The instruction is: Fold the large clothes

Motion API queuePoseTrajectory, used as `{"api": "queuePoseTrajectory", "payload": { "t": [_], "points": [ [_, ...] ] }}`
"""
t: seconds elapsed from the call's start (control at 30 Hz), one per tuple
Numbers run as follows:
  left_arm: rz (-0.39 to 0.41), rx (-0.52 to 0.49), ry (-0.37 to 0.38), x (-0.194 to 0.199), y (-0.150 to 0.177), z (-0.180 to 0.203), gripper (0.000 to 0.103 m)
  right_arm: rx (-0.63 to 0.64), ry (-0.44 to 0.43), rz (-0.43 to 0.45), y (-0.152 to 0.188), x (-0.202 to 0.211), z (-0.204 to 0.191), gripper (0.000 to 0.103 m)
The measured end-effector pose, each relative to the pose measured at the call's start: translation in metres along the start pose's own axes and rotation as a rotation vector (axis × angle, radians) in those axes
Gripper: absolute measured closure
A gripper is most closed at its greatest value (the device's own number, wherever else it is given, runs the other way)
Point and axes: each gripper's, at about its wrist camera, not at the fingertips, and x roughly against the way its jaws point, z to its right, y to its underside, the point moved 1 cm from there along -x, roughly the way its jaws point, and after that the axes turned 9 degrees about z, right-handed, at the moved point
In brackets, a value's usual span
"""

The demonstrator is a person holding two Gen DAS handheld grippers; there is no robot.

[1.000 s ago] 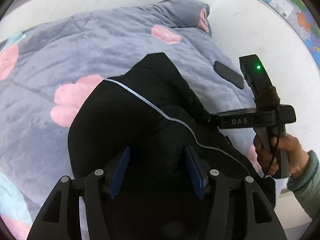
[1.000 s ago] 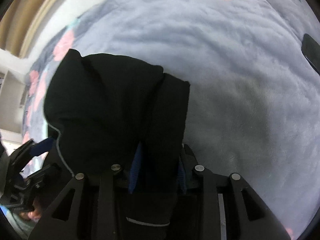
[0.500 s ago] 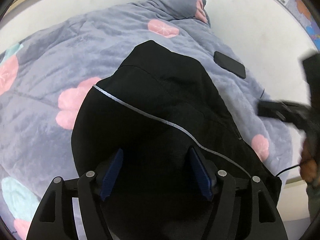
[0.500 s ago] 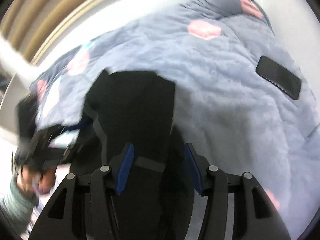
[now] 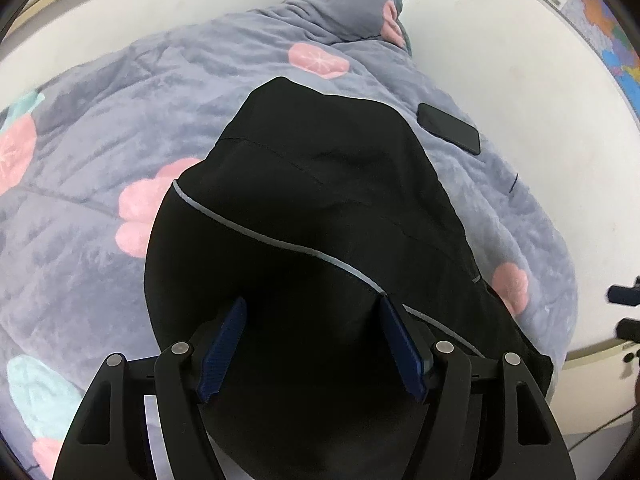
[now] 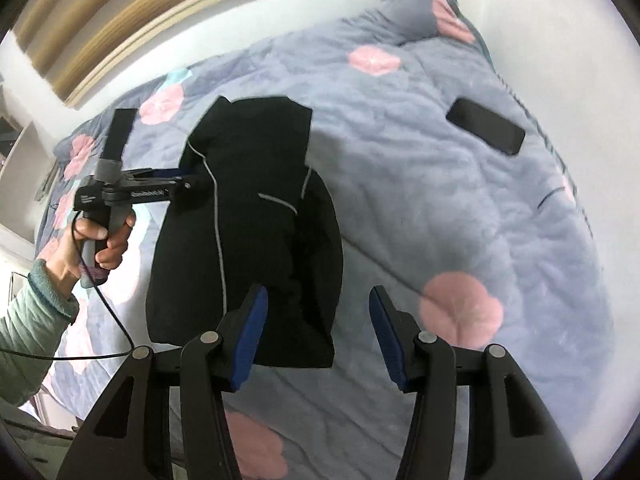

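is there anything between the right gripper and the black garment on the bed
Nothing visible. The right gripper hangs open above the near edge of the folded black garment, with only air and blanket below. The phone lies off to the side, apart from the garment.

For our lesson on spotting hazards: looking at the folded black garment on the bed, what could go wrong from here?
1. The black phone lies loose on the grey flowered quilt near the folded black garment; a further fold or tug could knock or bury it.
2. The soft, rumpled quilt may let the stack slump.
3. The left gripper, open low over the fabric, might snag and undo the fold.
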Motion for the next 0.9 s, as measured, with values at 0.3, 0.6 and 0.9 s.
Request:
{"api": "queuePoseTrajectory", "payload": {
  "t": [0.3,0.6,0.9],
  "points": [
    [0.025,0.043,0.029,0.023,-0.005,-0.002,0.032,-0.022,-0.098,-0.033,-0.012,-0.107,-0.065,0.040],
    [-0.018,0.098,-0.046,-0.044,-0.037,-0.045,0.024,-0.300,-0.199,-0.226,0.034,-0.225,-0.020,0.004],
    [0.007,0.002,-0.169,-0.067,-0.041,-0.022,0.020,-0.218,-0.146,-0.169,0.014,-0.193,-0.016,0.013]
  ]
}}
